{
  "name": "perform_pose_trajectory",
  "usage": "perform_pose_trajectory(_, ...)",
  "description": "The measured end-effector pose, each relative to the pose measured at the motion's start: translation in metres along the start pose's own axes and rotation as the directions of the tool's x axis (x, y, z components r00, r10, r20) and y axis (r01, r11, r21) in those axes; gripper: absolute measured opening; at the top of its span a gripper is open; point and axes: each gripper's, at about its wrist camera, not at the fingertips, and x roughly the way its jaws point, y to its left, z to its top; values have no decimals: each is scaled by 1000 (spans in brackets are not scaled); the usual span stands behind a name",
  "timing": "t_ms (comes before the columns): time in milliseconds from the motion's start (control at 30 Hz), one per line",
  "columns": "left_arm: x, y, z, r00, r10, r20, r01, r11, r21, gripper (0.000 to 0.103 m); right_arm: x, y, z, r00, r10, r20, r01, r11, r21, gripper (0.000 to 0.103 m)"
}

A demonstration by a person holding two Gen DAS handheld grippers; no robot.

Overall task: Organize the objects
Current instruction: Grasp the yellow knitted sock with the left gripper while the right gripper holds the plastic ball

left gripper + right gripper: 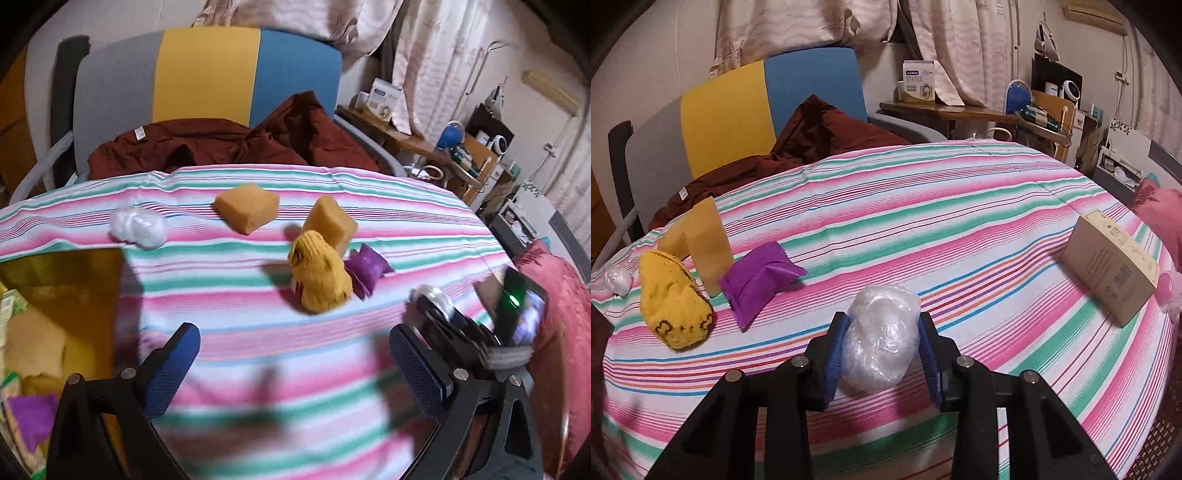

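Right tongs are clenched on the crinkled plastic ball just above the striped surface — it should be lifted gently, squeezed no harder. Left tongs are released, empty.

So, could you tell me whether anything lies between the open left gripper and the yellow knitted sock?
Nothing visible does. Only bare striped cloth lies between the left gripper and the sock; the purple packet and sponges sit beside and behind it.
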Motion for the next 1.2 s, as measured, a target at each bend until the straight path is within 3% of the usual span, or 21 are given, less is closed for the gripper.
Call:
perform_pose_trajectory(300, 69, -27, 28, 998, 25, -56, -24, 1000, 16, 103, -2, -2, -4, 999, -32, 31, 31, 999, 19, 37)
perform_pose_trajectory(600, 98, -25, 30, 999, 51, -21, -51, 999, -16, 101, -1, -2, -5, 999, -33, 39, 32, 999, 20, 38)
perform_pose_trajectory(633, 101, -23, 29, 998, 52, -25, -52, 999, -14, 97, -1, -2, -5, 999, -31, 38, 30, 999, 22, 38)
perform_pose_trajectory(733, 112, -22, 24, 997, 35, -70, -34, 999, 16, 66, -2, -3, -5, 999, -32, 41, 31, 999, 23, 38)
perform_pose_trajectory(833, 112, -24, 19, 998, 11, -66, -9, 999, 39, 55, -2, -2, -6, 998, -39, 42, 38, 999, 20, 38)
perform_pose_trajectory(1200, 83, -10, 6, 997, -34, -75, 32, 999, -38, 49, -4, 1, -6, 997, -60, 54, 59, 998, 7, 38)
